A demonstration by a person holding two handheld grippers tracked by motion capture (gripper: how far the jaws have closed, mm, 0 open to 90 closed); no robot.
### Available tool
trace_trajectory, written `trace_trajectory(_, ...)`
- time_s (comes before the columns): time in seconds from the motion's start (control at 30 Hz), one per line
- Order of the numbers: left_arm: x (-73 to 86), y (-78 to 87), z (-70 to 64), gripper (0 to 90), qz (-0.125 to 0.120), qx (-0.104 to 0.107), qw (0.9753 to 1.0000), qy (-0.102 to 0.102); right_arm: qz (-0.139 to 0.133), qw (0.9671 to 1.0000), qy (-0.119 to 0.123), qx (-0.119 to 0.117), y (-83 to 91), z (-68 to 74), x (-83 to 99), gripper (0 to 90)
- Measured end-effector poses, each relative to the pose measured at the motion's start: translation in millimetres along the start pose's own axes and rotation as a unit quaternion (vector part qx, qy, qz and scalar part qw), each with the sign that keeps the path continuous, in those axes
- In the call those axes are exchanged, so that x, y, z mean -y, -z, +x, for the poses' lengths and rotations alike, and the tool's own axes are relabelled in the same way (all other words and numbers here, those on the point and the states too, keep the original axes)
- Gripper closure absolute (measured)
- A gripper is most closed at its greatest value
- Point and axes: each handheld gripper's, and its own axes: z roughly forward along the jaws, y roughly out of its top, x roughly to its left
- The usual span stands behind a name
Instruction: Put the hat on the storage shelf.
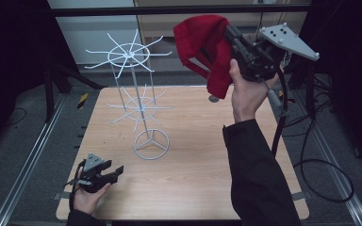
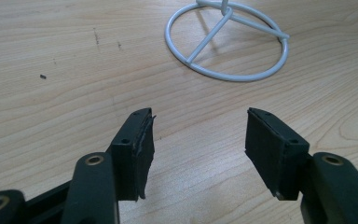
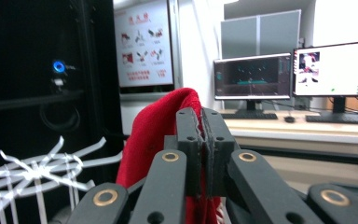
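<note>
Clamping together on a fold of the red cloth [image 1: 206, 44], the right claw [image 1: 231, 40] is holding it aloft beside the white wire rack [image 1: 136, 89], the soft, light fabric drooping and best gripped at its edge, while the left claw [image 1: 115, 172] is lying apart, empty, on the table [image 1: 193, 169].

The high view looks forward and down over the whole worktop [image 1: 193, 179]. The left gripper view sits low, close to the wire rack's [image 1: 136, 94] ring base [image 2: 227, 44]. The right gripper view, raised, faces level past the rack's top spokes [image 3: 37, 172] toward monitors [image 3: 252, 77].
</note>
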Motion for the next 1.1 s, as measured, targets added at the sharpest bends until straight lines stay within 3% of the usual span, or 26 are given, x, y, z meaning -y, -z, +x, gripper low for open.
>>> trace_trajectory(0.23,-0.1,0.6,-0.3,41.6,0.001,0.002,1.0,-0.003,-0.015,0.9999,-0.004,-0.006,-9.9,9.1,-16.8,87.6)
trace_trajectory(0.5,-0.3,0.6,-0.1,41.6,0.002,0.002,1.0,-0.004,-0.016,0.9993,-0.02,-0.027,-19.0,19.3,-21.5,87.6)
trace_trajectory(0.77,-0.3,0.6,-0.2,41.6,0.001,0.003,1.0,-0.006,0.001,0.9983,-0.046,-0.035,-33.5,20.9,-9.0,87.6)
trace_trajectory(1.1,-0.1,0.1,-0.9,41.6,0.002,0.005,1.0,-0.004,0.044,0.9985,-0.028,-0.018,-42.5,20.7,17.7,87.4)
